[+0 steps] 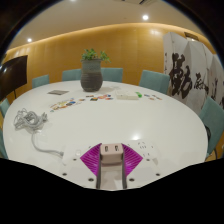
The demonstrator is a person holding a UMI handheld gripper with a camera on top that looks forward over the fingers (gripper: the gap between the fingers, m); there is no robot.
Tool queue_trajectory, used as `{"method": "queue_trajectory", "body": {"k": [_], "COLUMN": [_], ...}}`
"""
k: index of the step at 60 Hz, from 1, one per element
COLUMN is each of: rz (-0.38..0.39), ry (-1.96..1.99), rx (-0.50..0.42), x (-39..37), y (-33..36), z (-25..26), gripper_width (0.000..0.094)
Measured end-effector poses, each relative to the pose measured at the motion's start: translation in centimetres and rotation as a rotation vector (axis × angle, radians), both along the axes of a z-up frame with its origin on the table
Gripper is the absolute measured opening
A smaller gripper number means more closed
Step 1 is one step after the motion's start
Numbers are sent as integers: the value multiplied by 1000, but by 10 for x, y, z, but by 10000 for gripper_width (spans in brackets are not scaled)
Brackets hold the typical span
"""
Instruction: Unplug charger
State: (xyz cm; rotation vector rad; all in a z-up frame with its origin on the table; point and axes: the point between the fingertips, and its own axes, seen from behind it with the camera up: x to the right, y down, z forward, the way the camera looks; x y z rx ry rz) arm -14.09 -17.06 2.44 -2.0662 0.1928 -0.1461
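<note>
Gripper view looks across a white oval table (pixel 120 120) toward a wood-panelled wall. The gripper (pixel 111 160) sits low over the near edge, its 2 purple pads (pixel 95 157) angled inward toward a small pinkish-white block, apparently the charger (pixel 111 153), which stands between them. Whether both fingers actually press on it cannot be told, so the state of the jaws stays uncertain. Well off to one side, nearer that edge of the table, lies a loose tangle of grey cable (pixel 28 123), with 1 strand trailing back toward the gripper. Far beyond the fingers stands a dark pot with a green plant (pixel 92 72), with small flat items (pixel 62 103) scattered near it. Teal chairs (pixel 153 80) ring the far side.
</note>
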Motion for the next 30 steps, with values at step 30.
{"method": "queue_trajectory", "body": {"k": [30], "rz": [62], "ry": [-36], "rx": [580], "x": [53], "y": [25], "z": [334], "gripper_width": [174]}}
